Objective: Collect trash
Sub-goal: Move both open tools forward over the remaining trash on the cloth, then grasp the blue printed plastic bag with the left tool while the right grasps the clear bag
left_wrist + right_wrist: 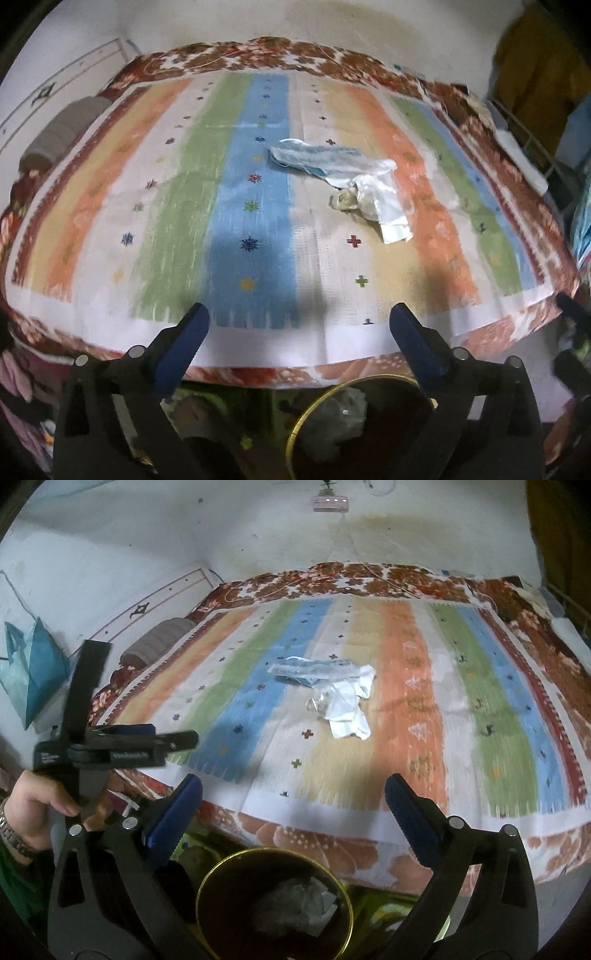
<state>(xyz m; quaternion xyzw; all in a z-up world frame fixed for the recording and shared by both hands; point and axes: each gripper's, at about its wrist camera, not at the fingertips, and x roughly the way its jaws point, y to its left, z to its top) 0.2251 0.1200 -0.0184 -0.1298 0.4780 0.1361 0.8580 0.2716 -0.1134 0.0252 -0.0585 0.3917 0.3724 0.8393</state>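
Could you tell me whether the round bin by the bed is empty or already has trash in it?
Not empty: crumpled pale wrappers lie inside the bin.

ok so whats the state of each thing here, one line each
left tool: open, empty
right tool: open, empty
bin: by the bed's near edge, uncovered, crumpled trash inside
plastic wrapper: flat on the bedspread, not collected
white paper scraps: crumpled on the bedspread beside the wrapper, not collected
bedspread: spread flat over the bed
grey pillow: lying at the bed's left edge
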